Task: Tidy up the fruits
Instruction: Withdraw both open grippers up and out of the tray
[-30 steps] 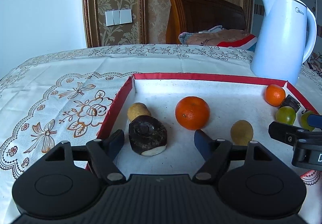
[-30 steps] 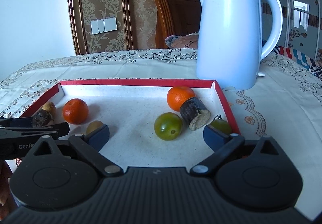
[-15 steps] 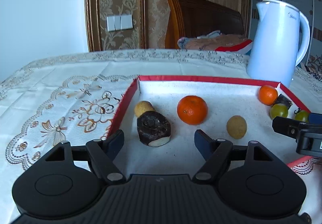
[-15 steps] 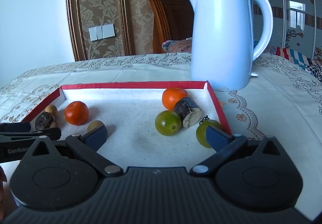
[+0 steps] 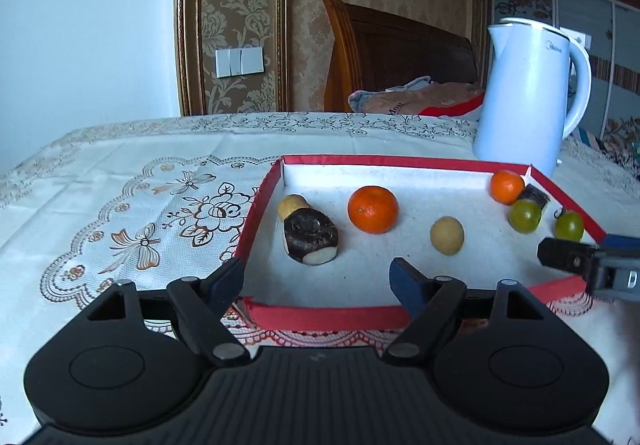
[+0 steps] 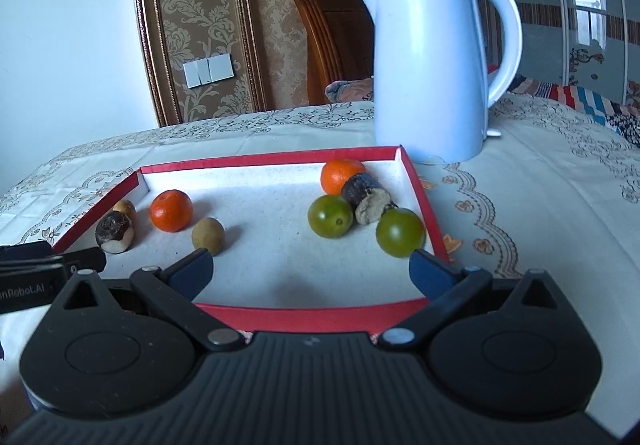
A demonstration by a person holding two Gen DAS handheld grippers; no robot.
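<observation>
My left gripper hangs at the near left corner of the red-rimmed white tray, jaws opening on nothing; beyond lie a dark stubby root piece, perhaps taro, and a round orange tangerine; my right gripper gapes empty beside a green round fruit

Left claw angled gently downward, jaws opening with nothing between its blue pads, right claw at a matching downward tilt, jaws spread wide and empty, the two claws side by side, each one's tip edging into the other's view
</observation>
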